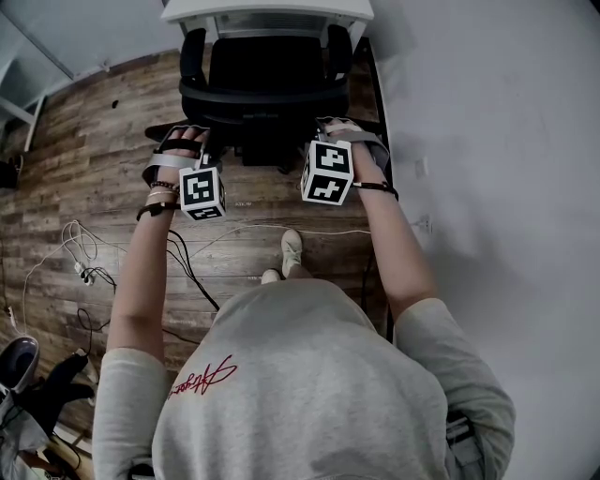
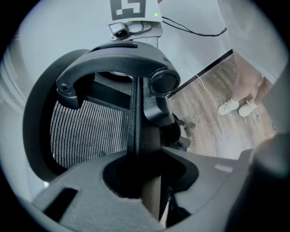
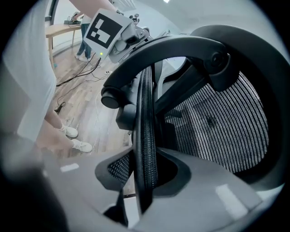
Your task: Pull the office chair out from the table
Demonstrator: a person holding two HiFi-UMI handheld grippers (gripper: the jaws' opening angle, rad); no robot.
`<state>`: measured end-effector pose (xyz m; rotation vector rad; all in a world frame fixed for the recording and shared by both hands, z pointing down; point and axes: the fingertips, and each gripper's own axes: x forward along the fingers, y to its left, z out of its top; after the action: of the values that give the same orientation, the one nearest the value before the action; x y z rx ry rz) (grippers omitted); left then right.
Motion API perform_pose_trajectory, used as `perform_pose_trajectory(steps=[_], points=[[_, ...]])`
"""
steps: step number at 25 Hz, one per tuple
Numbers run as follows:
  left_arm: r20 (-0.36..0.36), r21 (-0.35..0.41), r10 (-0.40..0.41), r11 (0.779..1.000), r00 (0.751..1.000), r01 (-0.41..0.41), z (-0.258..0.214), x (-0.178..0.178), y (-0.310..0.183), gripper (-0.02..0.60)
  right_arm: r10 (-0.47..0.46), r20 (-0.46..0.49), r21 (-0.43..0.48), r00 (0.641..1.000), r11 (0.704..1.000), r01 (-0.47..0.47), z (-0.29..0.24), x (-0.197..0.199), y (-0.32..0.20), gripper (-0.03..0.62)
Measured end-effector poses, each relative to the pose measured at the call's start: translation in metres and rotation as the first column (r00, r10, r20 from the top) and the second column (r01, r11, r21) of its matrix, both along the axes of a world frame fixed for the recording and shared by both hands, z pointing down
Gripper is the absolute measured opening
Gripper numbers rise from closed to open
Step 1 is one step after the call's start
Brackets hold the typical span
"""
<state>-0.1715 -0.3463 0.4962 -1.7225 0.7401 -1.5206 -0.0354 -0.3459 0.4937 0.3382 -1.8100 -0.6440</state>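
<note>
A black mesh-backed office chair (image 1: 262, 75) stands tucked against the white table (image 1: 267, 9) at the top of the head view. My left gripper (image 1: 185, 134) holds the left side of the chair's backrest and my right gripper (image 1: 339, 125) holds the right side. In the left gripper view the backrest's black rim (image 2: 136, 118) runs straight down between the jaws of the left gripper (image 2: 145, 167), which are shut on it. In the right gripper view the rim (image 3: 146, 113) passes likewise between the jaws of the right gripper (image 3: 145, 172). An armrest loop (image 3: 181, 50) arches above.
A white wall (image 1: 487, 141) runs close along the chair's right side. Loose cables (image 1: 84, 253) lie on the wooden floor at the left, with dark gear (image 1: 37, 384) at the lower left. My shoes (image 1: 291, 248) are just behind the chair. Another person's shoes (image 2: 238, 107) stand nearby.
</note>
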Motion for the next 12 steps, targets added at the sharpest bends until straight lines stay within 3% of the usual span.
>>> perform_pose_trajectory(steps=[12], points=[[-0.005, 0.010, 0.011, 1.000, 1.000, -0.011, -0.001, -0.002, 0.023, 0.098, 0.003, 0.009, 0.020, 1.000, 1.000, -0.003, -0.003, -0.004, 0.024, 0.104]])
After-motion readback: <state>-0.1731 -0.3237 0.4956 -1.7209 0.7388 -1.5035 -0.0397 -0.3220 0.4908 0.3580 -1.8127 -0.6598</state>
